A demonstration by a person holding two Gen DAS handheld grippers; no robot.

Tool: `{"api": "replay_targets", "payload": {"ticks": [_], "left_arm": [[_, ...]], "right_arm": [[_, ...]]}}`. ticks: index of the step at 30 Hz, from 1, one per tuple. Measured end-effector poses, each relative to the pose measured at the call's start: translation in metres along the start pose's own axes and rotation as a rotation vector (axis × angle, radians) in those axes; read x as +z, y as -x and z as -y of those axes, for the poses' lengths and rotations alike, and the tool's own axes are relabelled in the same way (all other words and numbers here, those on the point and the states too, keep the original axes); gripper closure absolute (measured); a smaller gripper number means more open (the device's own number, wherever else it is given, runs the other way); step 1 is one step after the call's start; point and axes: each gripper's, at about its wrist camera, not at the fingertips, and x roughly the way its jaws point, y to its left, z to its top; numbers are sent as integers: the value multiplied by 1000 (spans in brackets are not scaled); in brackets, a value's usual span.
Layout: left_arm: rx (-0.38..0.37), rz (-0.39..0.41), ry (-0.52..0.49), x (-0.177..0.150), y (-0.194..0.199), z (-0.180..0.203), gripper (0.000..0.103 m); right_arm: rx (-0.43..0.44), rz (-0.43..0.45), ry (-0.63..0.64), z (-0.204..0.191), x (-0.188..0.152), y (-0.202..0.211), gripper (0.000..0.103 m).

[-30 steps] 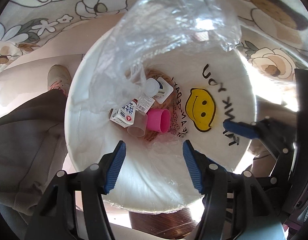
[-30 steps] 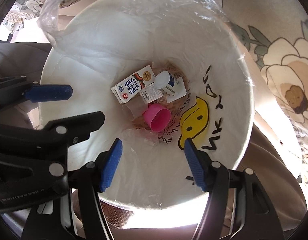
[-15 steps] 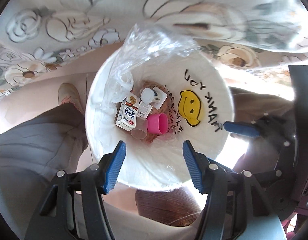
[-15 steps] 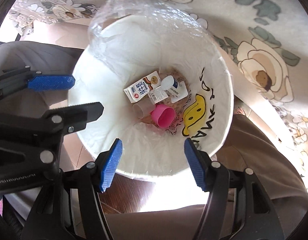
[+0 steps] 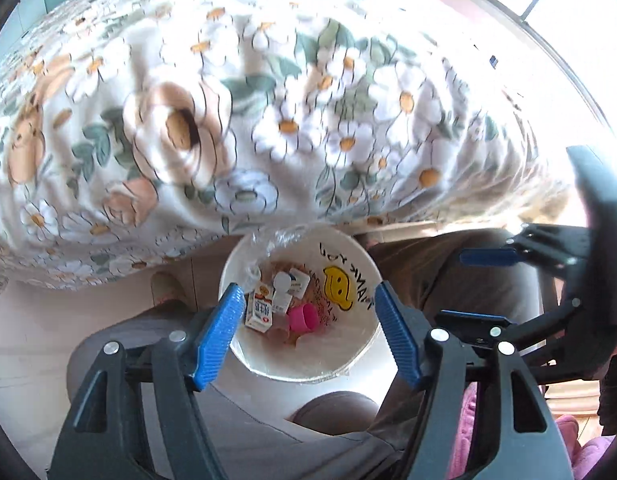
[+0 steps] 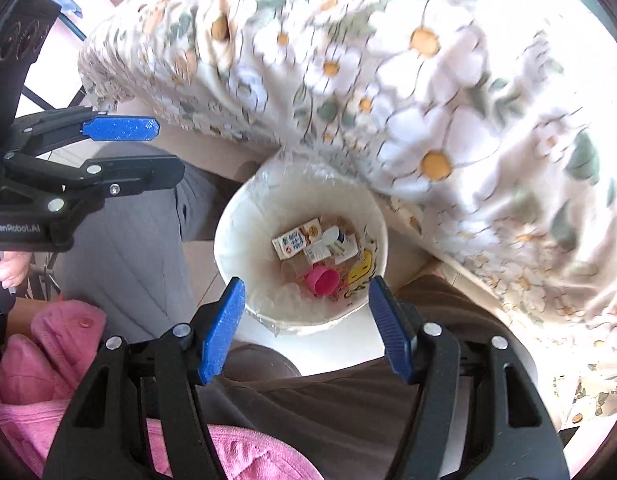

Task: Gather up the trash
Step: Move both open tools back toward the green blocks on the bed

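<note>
- The flowered tablecloth (image 5: 268,120) is hanging over the table edge, filling the space above the bin (image 5: 364,280) in both wrist views; its daisies look blurred.
- The person's legs in grey-brown trousers (image 6: 120,248) are standing on either side of the bin, with a shoe (image 5: 164,286) just left of it in the left view.
- A pink fleece garment (image 6: 48,344) is showing low in the right view, well away from the bin.
- The bin, white and round, is sitting on the floor just below the tablecloth's hem, lined with a clear plastic bag (image 5: 268,240) that is bunching at the rim nearest the cloth. A yellow smiley face (image 5: 338,288) is showing on its inner wall.
- The left gripper (image 5: 308,334) is hovering above the bin with its blue-padded fingers spread wide, gripping nothing.
- The right gripper (image 6: 304,330) is hanging over the bin too, jaws likewise parted and empty; it is also showing at the right edge of the left view.
- The trash is lying at the bottom of the bin: a small milk carton (image 6: 290,243) toward the left side, a white bottle (image 6: 334,236) beside it, a pink cup (image 6: 322,281) nearer the grippers, and a clear cup (image 5: 278,330) touching the pink one.
</note>
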Motion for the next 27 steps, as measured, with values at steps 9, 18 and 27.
{"api": "replay_targets", "payload": {"ticks": [9,18,27], "left_arm": [[74,187,-32,80,60,-5,25],[197,312,10,202,81,-41,19],[303,373,-36,370,27,-102,17]], "right_arm": [[-81,280,7,29,64,116,38],[-173,442,15,86,168,168,38],[-255,528,-6,181,320,143,34]]}}
